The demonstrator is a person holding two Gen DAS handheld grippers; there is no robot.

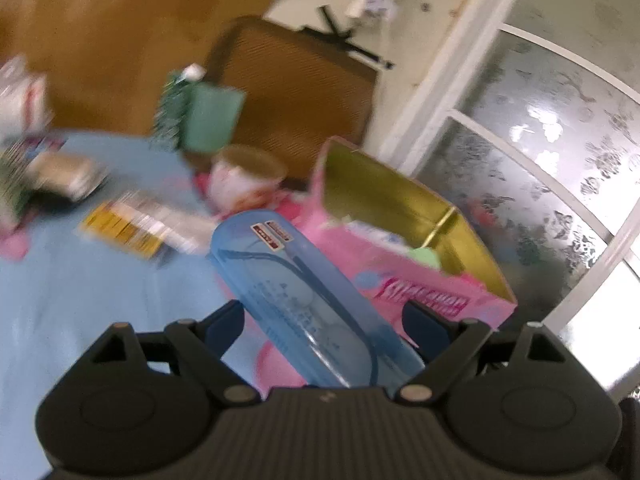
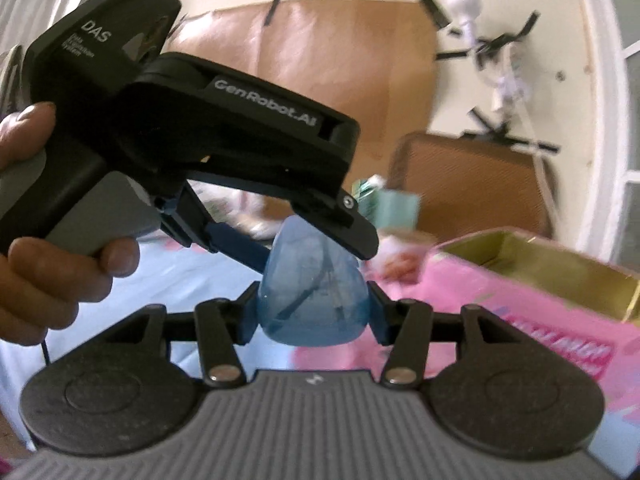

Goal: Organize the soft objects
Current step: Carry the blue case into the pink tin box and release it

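A translucent blue plastic case (image 1: 288, 276) runs lengthwise between the fingers of my left gripper (image 1: 322, 320), whose pads press its two long sides. From the right wrist view I see the case's rounded end (image 2: 312, 300) clamped by my right gripper (image 2: 313, 312). The left gripper (image 2: 316, 254), held by a hand (image 2: 40, 240), grips the same case from above left. The case hangs above the blue tablecloth (image 1: 100, 292), just beside an open pink box (image 1: 436, 296) with a gold inside. Both pictures are motion-blurred.
The pink box (image 2: 540, 272) holds a pale green thing (image 1: 424, 258) and something white. A flowered cup (image 1: 244, 180), a teal carton (image 1: 212, 120), a yellow packet (image 1: 124, 224) and other packets lie on the table. A brown board (image 1: 296, 92) and a frosted window (image 1: 540, 160) stand behind.
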